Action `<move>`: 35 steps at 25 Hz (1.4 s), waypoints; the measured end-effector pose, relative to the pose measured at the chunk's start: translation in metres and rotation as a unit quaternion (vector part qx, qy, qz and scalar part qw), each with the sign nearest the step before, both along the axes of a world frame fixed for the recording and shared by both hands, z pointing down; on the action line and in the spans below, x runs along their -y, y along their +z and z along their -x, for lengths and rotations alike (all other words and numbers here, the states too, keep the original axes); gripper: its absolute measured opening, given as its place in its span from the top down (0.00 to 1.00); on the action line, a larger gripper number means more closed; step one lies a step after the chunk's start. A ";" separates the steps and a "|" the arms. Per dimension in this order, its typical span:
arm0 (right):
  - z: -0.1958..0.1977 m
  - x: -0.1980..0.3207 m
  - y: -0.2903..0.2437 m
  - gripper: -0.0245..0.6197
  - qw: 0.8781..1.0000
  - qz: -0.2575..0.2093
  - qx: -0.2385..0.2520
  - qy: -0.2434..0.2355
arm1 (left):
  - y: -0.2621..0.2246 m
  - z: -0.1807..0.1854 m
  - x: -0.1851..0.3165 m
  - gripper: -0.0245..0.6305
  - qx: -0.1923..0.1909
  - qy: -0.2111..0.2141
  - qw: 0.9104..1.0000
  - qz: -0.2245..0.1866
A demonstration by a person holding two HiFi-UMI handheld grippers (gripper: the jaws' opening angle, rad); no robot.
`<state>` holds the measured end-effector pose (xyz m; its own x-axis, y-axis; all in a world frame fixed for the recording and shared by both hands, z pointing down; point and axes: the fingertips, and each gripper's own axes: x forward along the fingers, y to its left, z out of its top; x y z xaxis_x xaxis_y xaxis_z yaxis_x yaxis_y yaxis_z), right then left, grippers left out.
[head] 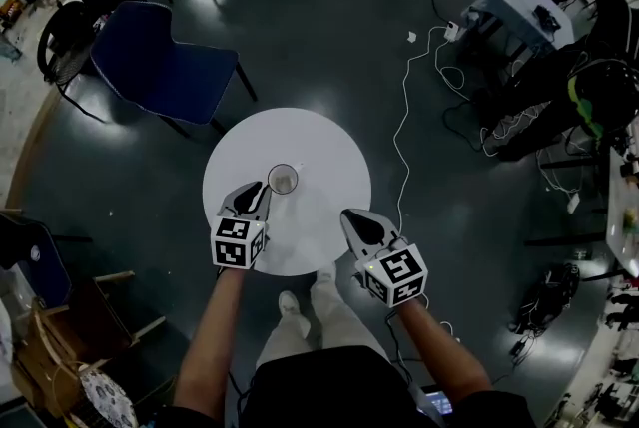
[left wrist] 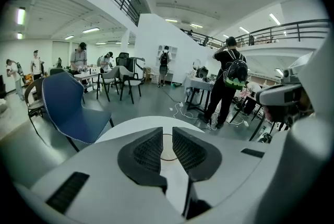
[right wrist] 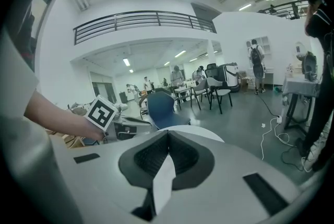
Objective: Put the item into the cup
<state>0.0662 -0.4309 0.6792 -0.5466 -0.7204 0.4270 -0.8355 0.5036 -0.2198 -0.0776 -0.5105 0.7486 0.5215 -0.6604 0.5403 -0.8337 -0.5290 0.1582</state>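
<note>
A small clear cup (head: 283, 179) stands upright near the middle of the round white table (head: 319, 142), with a pale item lying inside it. My left gripper (head: 262, 188) sits just left of and below the cup, tips close to its rim. In the left gripper view the left gripper (left wrist: 167, 132) has its jaws apart by a narrow gap with nothing between them, and the cup's rim (left wrist: 167, 158) shows through the gap. My right gripper (head: 349, 214) hovers at the table's right front edge, away from the cup. Seen from its own camera, the right gripper (right wrist: 168, 134) is shut and empty.
A blue chair (head: 165, 67) stands behind the table at the left. A white cable (head: 404, 117) runs across the floor on the right toward cluttered desks. The person's legs and shoes (head: 290, 301) are under the table's near edge. Bags (head: 60, 356) lie at the lower left.
</note>
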 end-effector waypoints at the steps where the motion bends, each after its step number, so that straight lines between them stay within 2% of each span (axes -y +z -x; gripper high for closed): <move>1: 0.004 -0.002 -0.005 0.94 1.000 -0.003 0.000 -0.002 | -0.006 0.002 -0.004 0.87 -0.004 0.001 1.000 -0.003; 6: 0.025 -0.016 -0.033 0.94 1.000 -0.022 0.000 -0.009 | -0.040 0.009 -0.026 0.93 -0.031 0.016 0.999 -0.017; 17: 0.067 -0.050 -0.095 0.94 0.997 -0.072 -0.001 -0.018 | -0.117 0.029 -0.087 0.94 -0.063 0.064 0.994 -0.057; 22: 0.075 -0.071 -0.114 0.94 0.996 -0.087 -0.003 -0.015 | -0.150 0.031 -0.119 0.94 -0.075 0.080 0.991 -0.081; 35: 0.114 -0.104 -0.176 0.94 0.990 -0.140 -0.003 -0.010 | -0.224 0.070 -0.186 0.94 -0.099 0.090 0.982 -0.132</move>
<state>-0.0475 -0.3266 0.5032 -0.5595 -0.8002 0.2159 -0.8259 0.5601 -0.0643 -0.1474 -0.3246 0.5245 0.7203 -0.6513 0.2388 -0.6897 -0.7092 0.1462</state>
